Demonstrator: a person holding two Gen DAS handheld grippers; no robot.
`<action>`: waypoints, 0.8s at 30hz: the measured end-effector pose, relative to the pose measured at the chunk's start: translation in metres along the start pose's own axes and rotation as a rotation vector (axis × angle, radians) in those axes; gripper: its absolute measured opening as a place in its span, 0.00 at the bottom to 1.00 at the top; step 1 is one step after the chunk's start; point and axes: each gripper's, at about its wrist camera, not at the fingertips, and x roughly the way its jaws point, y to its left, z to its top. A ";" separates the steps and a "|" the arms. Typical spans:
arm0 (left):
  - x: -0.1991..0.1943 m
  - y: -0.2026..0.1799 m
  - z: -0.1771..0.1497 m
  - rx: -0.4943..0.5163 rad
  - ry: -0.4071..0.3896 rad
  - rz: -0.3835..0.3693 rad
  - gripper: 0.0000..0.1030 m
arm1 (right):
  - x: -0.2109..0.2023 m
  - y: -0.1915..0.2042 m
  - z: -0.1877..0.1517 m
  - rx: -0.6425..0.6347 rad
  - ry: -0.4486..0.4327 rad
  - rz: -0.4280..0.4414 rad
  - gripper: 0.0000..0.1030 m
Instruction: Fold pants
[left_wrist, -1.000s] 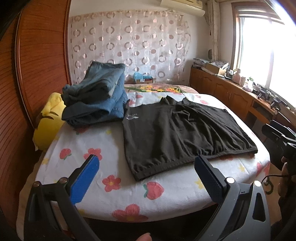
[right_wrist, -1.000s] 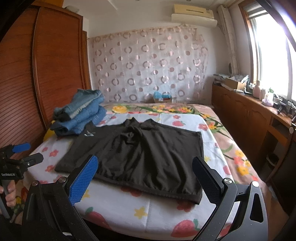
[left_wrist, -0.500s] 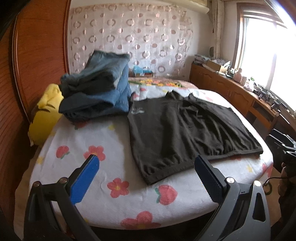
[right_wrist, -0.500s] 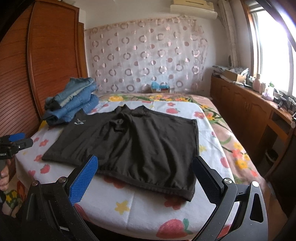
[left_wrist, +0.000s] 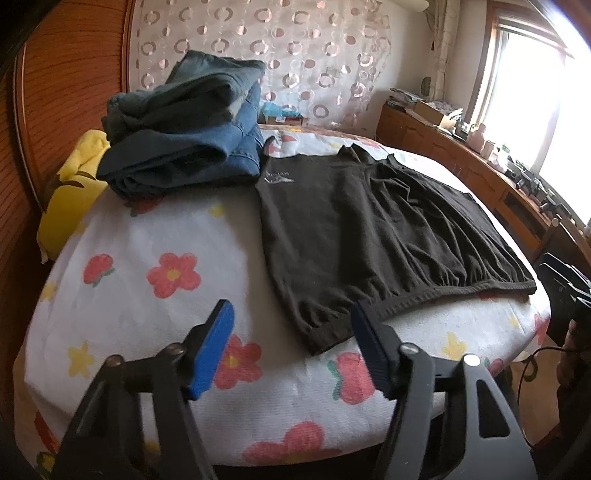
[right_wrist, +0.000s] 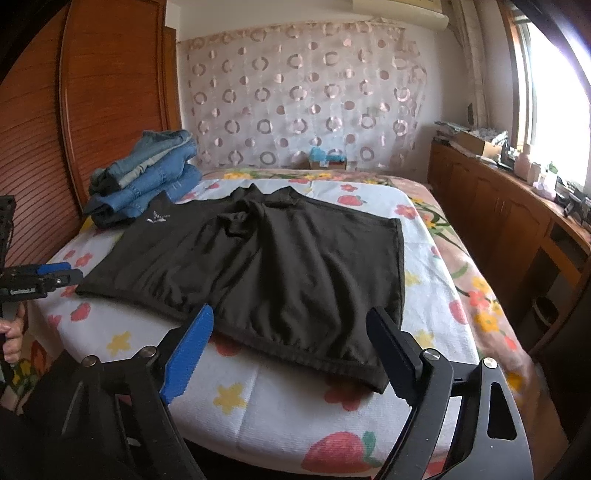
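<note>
Fingers of both grippers closing yet released, black pants flat, jeans stack beside.

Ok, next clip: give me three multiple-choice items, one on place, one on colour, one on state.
1. Where is the stack of folded jeans?
A. beside the black pants' far left corner
B. on the sideboard
C. on the floor

2. What colour is the cushion behind the jeans?
A. green
B. yellow
C. white

3. The black pants are:
A. folded
B. spread flat
C. hanging

Key: A, the denim sits by the logo corner; B, yellow shows at the bed edge; B, they lie unfolded across the bedspread.
</note>
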 end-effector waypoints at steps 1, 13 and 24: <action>0.001 0.001 -0.001 -0.005 0.002 -0.006 0.55 | 0.000 0.000 0.000 -0.001 0.001 0.001 0.84; 0.008 0.002 -0.005 0.006 0.041 -0.028 0.27 | 0.005 0.003 -0.002 0.002 0.012 0.005 0.84; 0.001 -0.014 0.006 0.054 0.033 -0.068 0.00 | 0.010 0.004 -0.003 0.004 0.025 0.012 0.84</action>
